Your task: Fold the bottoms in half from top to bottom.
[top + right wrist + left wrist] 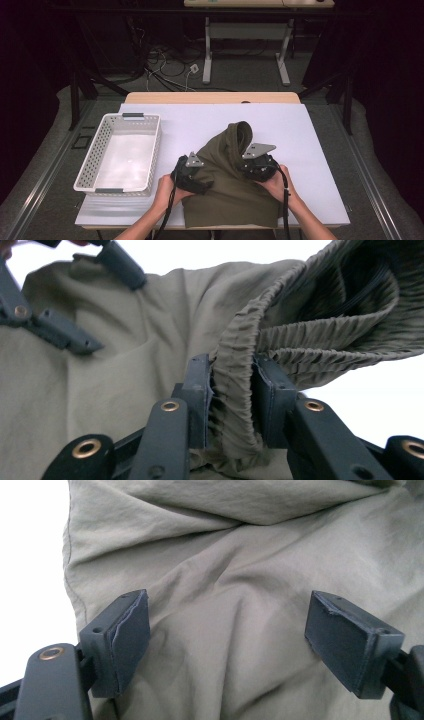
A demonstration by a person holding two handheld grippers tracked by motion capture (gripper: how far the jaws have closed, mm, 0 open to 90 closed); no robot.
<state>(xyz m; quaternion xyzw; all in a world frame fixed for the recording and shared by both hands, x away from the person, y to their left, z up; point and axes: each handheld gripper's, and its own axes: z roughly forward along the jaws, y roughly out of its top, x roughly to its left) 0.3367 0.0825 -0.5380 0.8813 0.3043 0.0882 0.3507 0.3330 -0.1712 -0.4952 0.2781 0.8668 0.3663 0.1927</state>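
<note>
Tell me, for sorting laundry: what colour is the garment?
Olive green garment, plain; clearest in the high view.

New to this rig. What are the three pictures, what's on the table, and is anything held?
No robot: a person holds a two-jaw gripper in each hand. The high view looks down on the white table. On it lie an olive-green fabric garment and a white perforated plastic basket. The other two pictures come from cameras riding on the grippers. The right gripper pinches the garment's gathered elastic band. The left gripper stands open over the cloth, gripping nothing.
</note>
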